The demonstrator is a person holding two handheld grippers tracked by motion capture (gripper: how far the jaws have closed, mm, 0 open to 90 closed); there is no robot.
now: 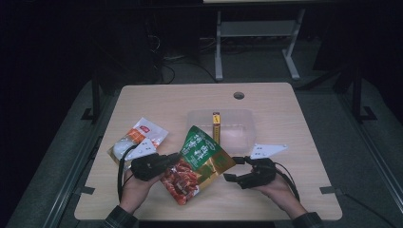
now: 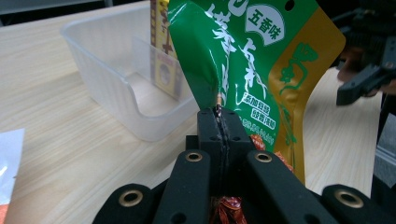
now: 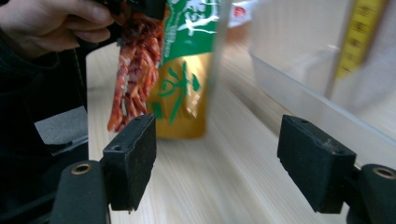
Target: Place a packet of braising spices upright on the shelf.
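A green and yellow snack bag (image 1: 202, 159) with red food pictured on it hangs tilted above the table's front middle. My left gripper (image 1: 173, 157) is shut on the bag's left edge; in the left gripper view the jaws (image 2: 219, 116) pinch the bag (image 2: 252, 56) at a fold. My right gripper (image 1: 233, 169) stands open just right of the bag, with nothing between its fingers. From the right gripper view (image 3: 219, 154) the bag (image 3: 182, 70) hangs ahead, apart from the pads.
A clear plastic container (image 1: 247, 123) sits behind the bag, with a yellow box (image 1: 216, 126) standing upright at its left wall. A white and orange packet (image 1: 140, 135) lies at the left. A round hole (image 1: 238, 95) is near the table's far edge.
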